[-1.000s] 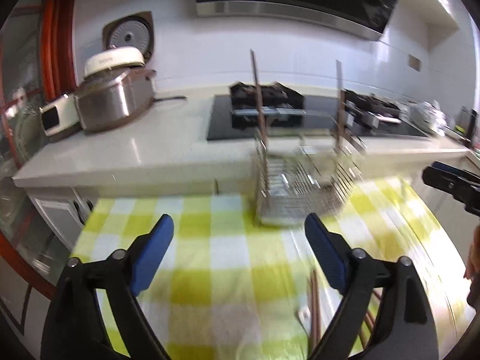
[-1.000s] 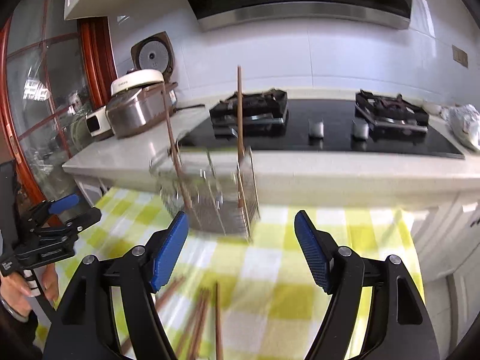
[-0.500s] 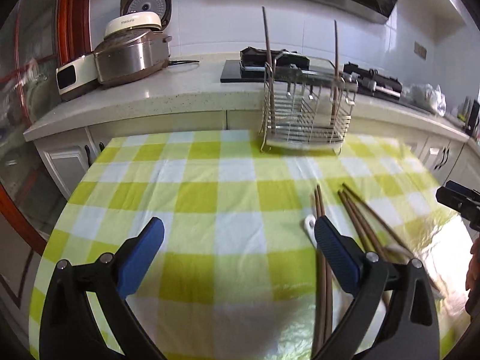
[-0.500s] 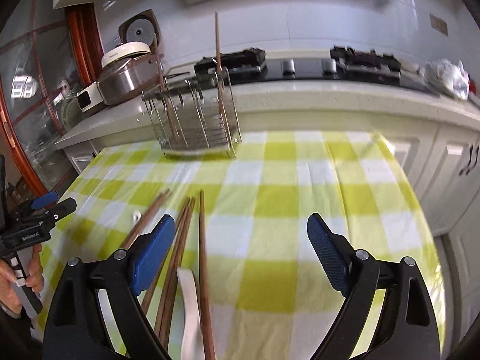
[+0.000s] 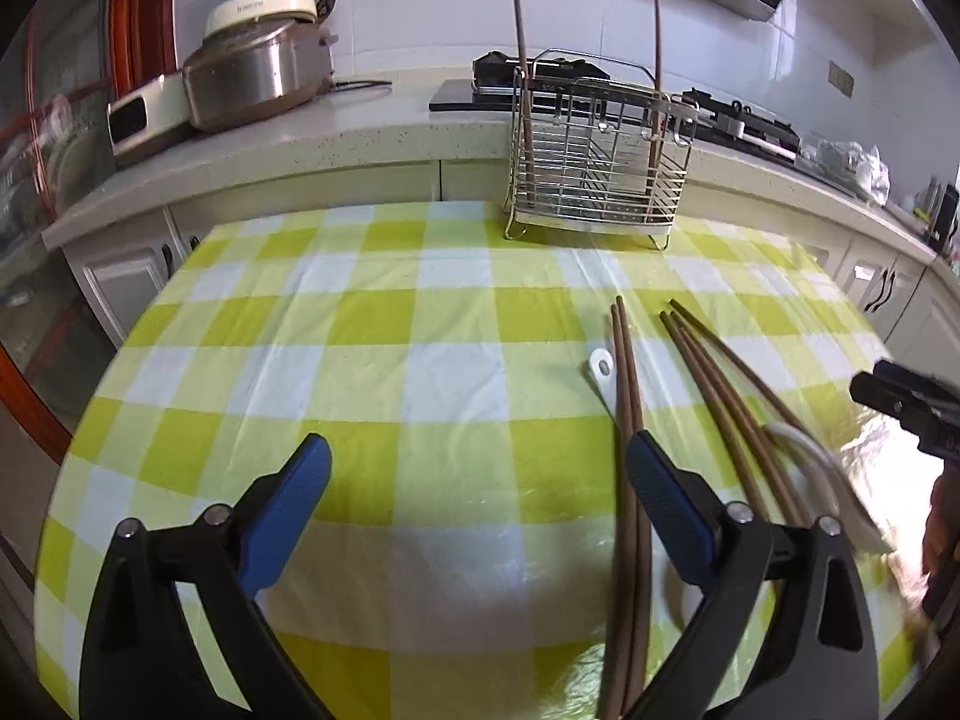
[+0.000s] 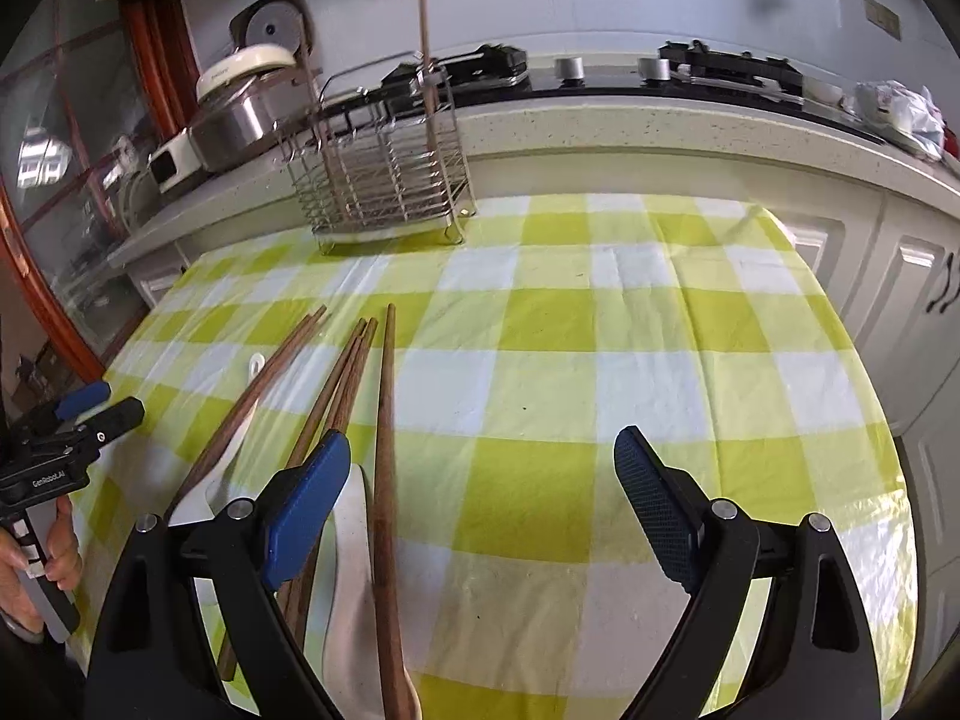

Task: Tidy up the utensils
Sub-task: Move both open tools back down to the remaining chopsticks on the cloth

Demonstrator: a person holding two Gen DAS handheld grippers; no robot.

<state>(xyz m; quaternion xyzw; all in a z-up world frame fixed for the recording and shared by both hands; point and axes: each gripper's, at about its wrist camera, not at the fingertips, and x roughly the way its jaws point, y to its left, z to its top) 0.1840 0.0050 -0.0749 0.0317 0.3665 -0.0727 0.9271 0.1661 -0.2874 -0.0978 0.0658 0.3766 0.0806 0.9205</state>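
Both grippers hang low over the table with their blue fingers spread wide apart, and neither one holds anything. On the left gripper [image 5: 477,468], the right blue finger [image 5: 672,510] sits just over a pair of brown chopsticks [image 5: 627,420], but it does not pinch them. On the right gripper [image 6: 483,468], the left blue finger [image 6: 306,507] sits over another bunch of chopsticks [image 6: 348,378], and it does not pinch those either.

A tablecloth [image 5: 372,324] with yellow-green and white squares covers the table. The loose chopsticks lie flat on it, near the grippers, with their tips pointing to the far side. In the left view, two lie close together and three more [image 5: 720,396] fan out to the right of them. A white spoon [image 5: 603,369] lies just left of the pair, touching it. Another white spoon [image 5: 822,468] lies on the right, under the fanned chopsticks.

A wire rack [image 5: 597,159] stands at the far edge of the table, well away from the loose chopsticks. Two chopsticks stand up in it, one [image 5: 522,60] at its left end and one [image 5: 658,60] at its right end.

Behind the table runs a kitchen counter [image 5: 360,138] with a silver cooker [image 5: 252,72] on the left and a black stove [image 6: 720,69] on the right.

In the right view, a hand [image 6: 36,558] grips the handle of the left gripper at the near left edge.
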